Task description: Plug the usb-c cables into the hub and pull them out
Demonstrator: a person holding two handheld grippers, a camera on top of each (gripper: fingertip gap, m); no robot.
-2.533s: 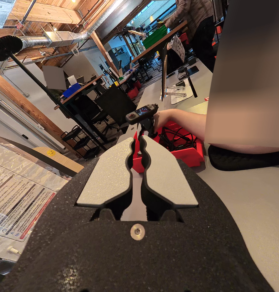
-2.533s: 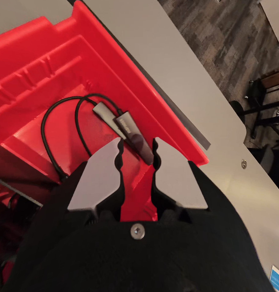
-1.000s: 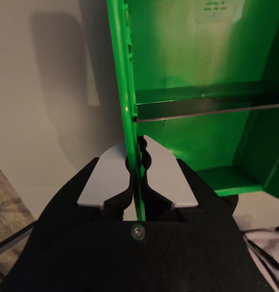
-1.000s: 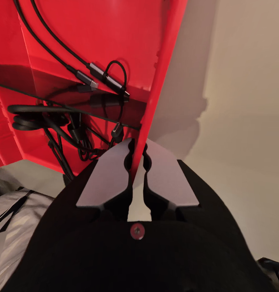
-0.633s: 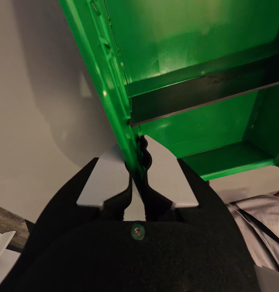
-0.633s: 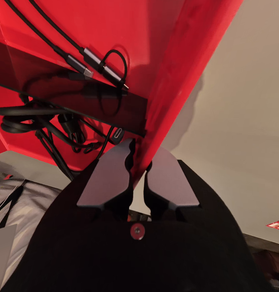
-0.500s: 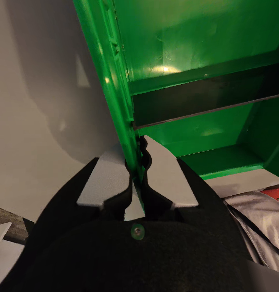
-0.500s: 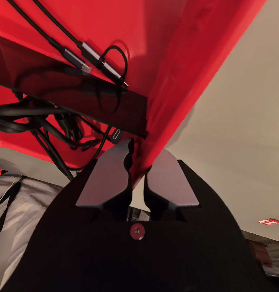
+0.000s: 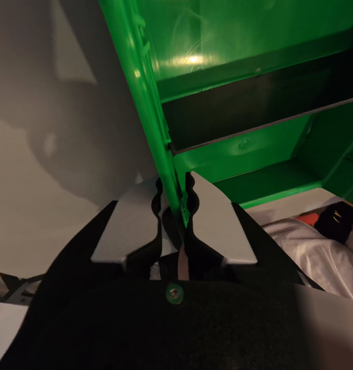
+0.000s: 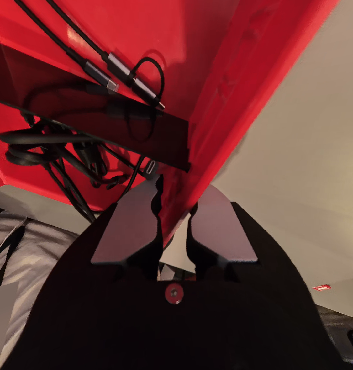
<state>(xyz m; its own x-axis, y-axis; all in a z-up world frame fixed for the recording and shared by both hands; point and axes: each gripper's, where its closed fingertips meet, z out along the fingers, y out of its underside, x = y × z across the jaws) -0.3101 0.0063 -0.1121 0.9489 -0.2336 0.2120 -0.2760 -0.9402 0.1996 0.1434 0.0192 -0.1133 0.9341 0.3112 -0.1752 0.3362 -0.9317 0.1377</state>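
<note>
The left gripper (image 9: 173,192) pinches the green plastic bin (image 9: 241,84); the right gripper (image 10: 179,198) pinches the red plastic bin (image 10: 221,84) of black cables (image 10: 95,72). I think setup; next, put bins down.

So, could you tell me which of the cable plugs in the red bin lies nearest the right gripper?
The plug facing the camera, its oval opening visible, just beyond the right gripper. The two grey-sleeved plugs lie farther off, past the dark divider.

Green bin (image 9: 251,40); red bin (image 10: 191,30); black cables (image 10: 57,40)

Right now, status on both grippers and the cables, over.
Left gripper shut on green bin wall. Right gripper shut on red bin wall. Cables loose inside red bin, unplugged; no hub in view.
</note>
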